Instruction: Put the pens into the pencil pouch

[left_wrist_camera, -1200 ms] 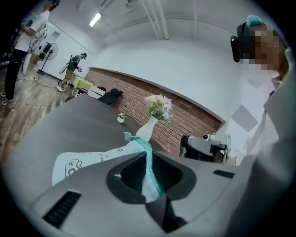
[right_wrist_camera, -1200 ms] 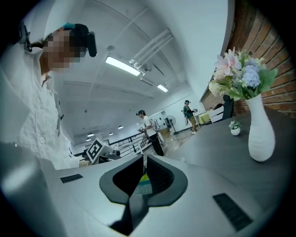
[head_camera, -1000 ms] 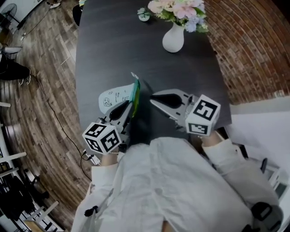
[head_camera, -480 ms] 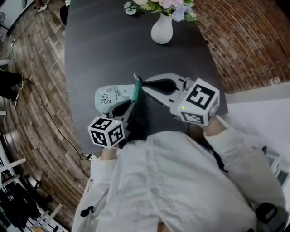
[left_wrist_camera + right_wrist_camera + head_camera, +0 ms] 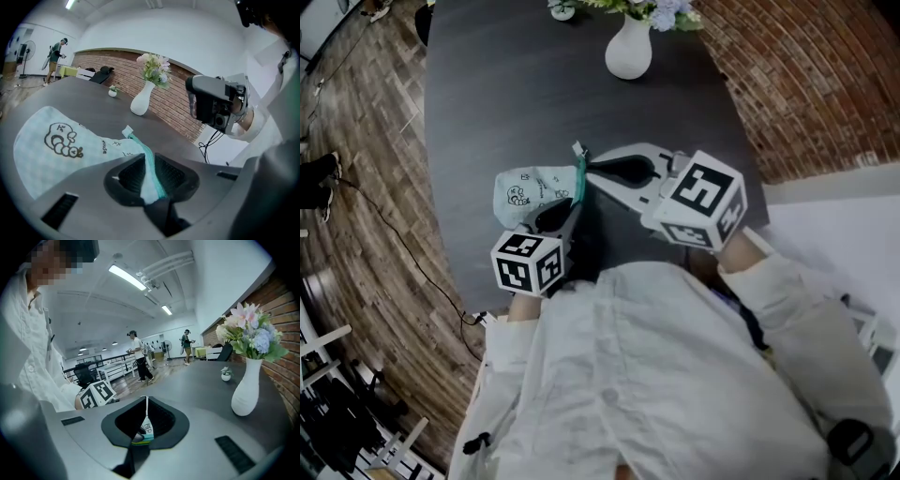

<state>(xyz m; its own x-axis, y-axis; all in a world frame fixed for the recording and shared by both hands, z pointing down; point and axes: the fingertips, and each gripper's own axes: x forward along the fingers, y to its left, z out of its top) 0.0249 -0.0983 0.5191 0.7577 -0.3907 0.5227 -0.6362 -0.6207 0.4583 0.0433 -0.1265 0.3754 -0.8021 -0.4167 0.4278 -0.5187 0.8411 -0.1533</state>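
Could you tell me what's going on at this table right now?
A person is working a light-green pencil pouch at the dark table with two handheld tools. The left tool is clamped on the pouch's zipper edge; the right tool pinches a small printed tag, seemingly the zipper pull. No pens are in view.

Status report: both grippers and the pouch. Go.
Left gripper shut on pencil pouch zip edge. Right gripper shut on its end tab. No pens in view; vase well clear.

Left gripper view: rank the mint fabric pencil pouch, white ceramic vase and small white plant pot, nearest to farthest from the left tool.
1. Mint fabric pencil pouch: gripped, lower left.
2. White ceramic vase: mid-table, centre.
3. Small white plant pot: beyond, left of vase.
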